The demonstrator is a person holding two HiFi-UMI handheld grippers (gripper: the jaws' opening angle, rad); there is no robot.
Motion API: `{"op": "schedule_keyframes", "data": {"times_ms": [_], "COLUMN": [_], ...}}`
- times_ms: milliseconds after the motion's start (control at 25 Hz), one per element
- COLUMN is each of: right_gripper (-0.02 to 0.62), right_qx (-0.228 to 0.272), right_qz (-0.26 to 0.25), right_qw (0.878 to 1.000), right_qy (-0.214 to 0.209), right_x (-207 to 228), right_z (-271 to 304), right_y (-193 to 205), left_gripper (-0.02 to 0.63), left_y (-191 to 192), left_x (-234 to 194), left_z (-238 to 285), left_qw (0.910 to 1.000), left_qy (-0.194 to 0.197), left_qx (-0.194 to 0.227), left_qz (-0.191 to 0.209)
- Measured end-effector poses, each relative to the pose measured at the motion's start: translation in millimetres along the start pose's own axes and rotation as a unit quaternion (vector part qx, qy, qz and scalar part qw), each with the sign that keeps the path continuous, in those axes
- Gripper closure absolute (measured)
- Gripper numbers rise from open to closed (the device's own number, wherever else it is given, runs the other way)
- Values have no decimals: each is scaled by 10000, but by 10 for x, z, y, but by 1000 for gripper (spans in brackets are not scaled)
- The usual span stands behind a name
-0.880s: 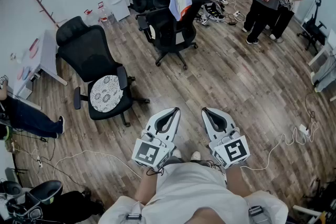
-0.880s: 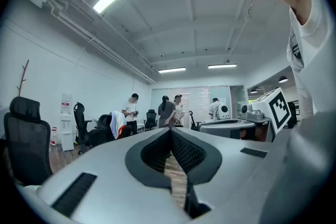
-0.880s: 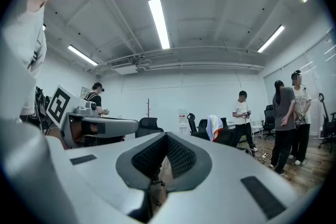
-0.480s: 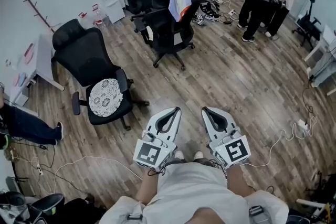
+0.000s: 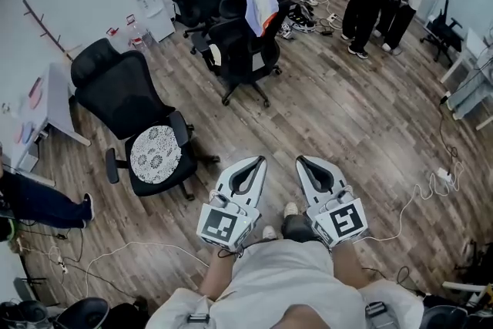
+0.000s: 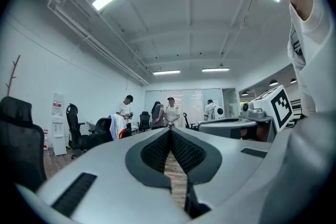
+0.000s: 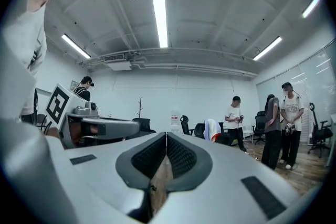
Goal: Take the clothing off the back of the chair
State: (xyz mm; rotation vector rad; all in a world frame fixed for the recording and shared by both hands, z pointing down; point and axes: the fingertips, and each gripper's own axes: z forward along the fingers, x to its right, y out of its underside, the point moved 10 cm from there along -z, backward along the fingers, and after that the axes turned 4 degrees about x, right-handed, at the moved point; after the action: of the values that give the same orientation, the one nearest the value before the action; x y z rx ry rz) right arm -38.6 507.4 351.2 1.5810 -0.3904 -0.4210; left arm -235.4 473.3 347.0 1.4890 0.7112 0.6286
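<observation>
I am looking down across the wooden floor (image 5: pixel 347 112) of an office, where a black office chair (image 5: pixel 243 50) is standing far ahead of me, the white-and-orange clothing (image 5: pixel 259 8) draping over its backrest. I am holding the left gripper (image 5: pixel 256 160) and the right gripper (image 5: pixel 303 160) level, side by side, both clenched on nothing, well apart from the chair.
</observation>
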Motion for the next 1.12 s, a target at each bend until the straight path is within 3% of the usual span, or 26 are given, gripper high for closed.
{"op": "schedule_keyframes", "data": {"times_ms": [440,1120], "right_gripper": [574,574], "right_qx": [5,140], "right_qz": [70,55], "right_qw": [10000,9988], "right_qy": [-47,-474], "right_x": [329,1312], "right_z": [454,930], "right_y": [76,75], "left_gripper": [588,588], "left_y": [22,-29], "left_x": [-319,-482], "left_z": [384,1341], "left_qw": [10000,9988], "left_qy": [-51,-462], "left_qx": [27,19], "left_qz": [-30,153]}}
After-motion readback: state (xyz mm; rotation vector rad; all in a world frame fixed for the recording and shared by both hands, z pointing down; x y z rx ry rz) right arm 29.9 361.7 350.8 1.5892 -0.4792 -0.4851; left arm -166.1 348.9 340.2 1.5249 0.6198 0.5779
